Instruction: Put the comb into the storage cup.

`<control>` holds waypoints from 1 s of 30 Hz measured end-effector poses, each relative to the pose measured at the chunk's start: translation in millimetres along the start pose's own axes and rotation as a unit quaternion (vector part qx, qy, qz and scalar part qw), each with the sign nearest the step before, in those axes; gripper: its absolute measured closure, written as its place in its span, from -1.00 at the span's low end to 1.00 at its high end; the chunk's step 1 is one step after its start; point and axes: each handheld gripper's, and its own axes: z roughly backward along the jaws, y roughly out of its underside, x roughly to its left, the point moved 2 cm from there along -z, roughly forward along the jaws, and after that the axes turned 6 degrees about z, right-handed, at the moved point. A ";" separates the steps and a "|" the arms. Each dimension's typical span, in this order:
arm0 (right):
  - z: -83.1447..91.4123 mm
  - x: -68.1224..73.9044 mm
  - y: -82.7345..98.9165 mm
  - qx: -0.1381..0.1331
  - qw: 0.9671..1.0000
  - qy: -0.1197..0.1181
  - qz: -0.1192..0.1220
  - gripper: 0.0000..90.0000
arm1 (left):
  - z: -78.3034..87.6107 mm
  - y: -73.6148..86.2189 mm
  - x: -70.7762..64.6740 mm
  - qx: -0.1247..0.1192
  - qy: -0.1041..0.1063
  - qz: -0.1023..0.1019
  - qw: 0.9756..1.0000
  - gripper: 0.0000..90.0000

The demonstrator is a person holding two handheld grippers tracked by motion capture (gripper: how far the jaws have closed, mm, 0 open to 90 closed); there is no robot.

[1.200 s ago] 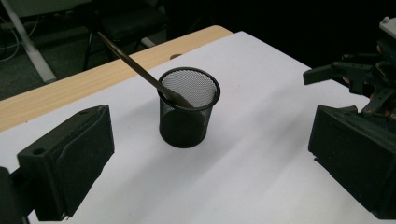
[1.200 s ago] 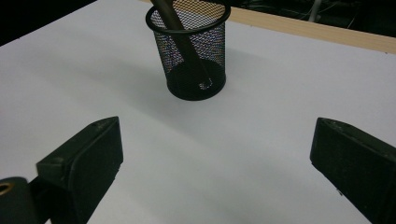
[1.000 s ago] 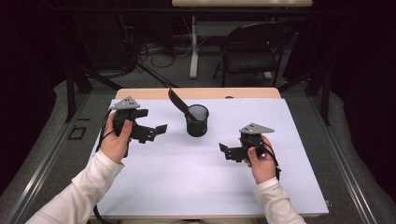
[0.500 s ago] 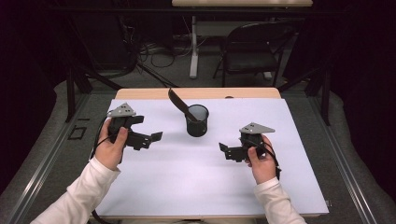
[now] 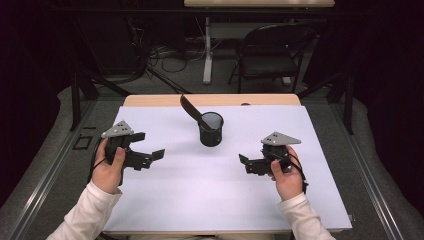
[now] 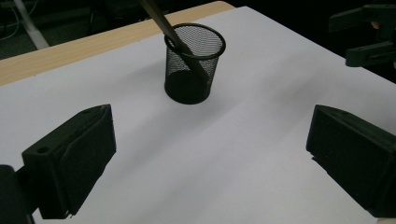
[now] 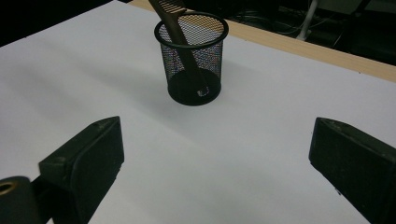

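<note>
A black mesh cup [image 5: 211,132] stands upright at the middle back of the white-covered table [image 5: 225,200]. A dark brown comb [image 5: 190,108] leans out of it toward the far left. My left gripper [image 5: 149,146] is held above the table's left side, open and holding nothing, and points toward the cup. My right gripper [image 5: 246,164] hovers at the right, also open with nothing in it, aimed left. The left gripper view has the cup [image 6: 192,65] and comb [image 6: 163,23] ahead of the spread jaws. In the right gripper view the cup [image 7: 194,60] holds the comb [image 7: 173,27].
A strip of wooden table edge [image 5: 150,100] runs along the far side. Beyond it stand a black folding chair [image 5: 270,55] and a white table leg [image 5: 207,50], with cables on the floor. Dark frame rails flank the table.
My left gripper has drawn back toward the person and slightly left, away from the cup. The right gripper, cup and comb have stayed put.
</note>
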 end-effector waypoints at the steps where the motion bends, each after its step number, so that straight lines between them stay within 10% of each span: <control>1: 1.2 0.3 0.8 -0.001 1.000 0.001 0.002 -0.93 | 0.8 2.3 0.5 -0.002 -0.001 -0.002 1.000 -0.96; 30: 31.4 -8.1 52.7 0.001 0.999 0.042 -0.015 -0.93 | 6.2 66.5 18.8 -0.048 -0.028 0.038 0.998 -0.96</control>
